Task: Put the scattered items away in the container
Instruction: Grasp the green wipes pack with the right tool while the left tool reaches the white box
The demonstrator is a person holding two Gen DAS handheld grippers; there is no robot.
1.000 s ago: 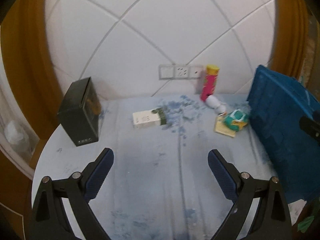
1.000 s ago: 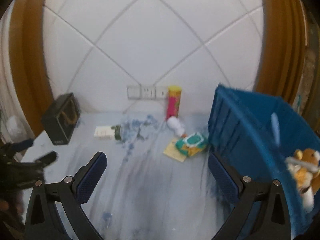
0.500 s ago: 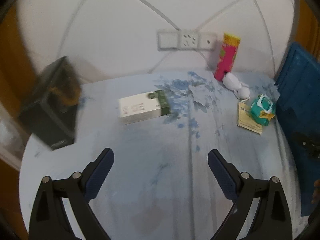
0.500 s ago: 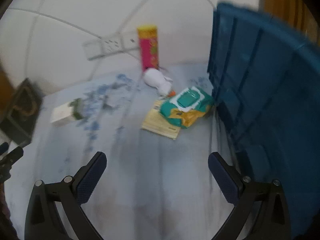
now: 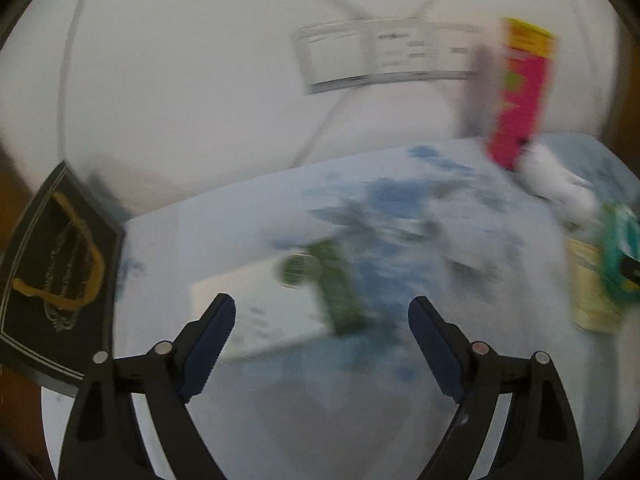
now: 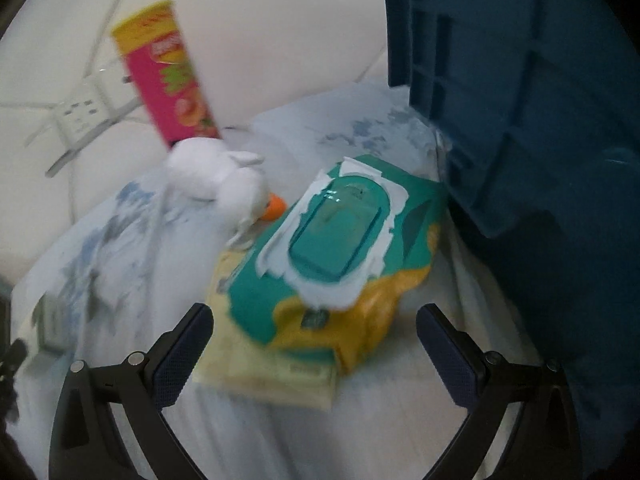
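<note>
My left gripper (image 5: 322,312) is open and empty, its jaws just short of a white and green box (image 5: 280,304) lying flat on the table. My right gripper (image 6: 314,320) is open and empty, its jaws on either side of the near end of a green and yellow wipes pack (image 6: 336,248), which lies on a yellow booklet (image 6: 272,376). The blue container (image 6: 520,100) stands right beside the pack. A white plush duck (image 6: 224,180) lies behind the pack, in front of an upright pink snack tube (image 6: 168,76). The tube (image 5: 520,92) also shows in the left wrist view.
A black box (image 5: 52,272) stands at the table's left edge. The table has a pale blue patterned cloth (image 5: 400,216). A white tiled wall with a socket strip (image 5: 380,56) is close behind the items.
Both grippers have moved forward and down. The left one closed in on the white and green box, the right one on the wipes pack. Both stayed open.
</note>
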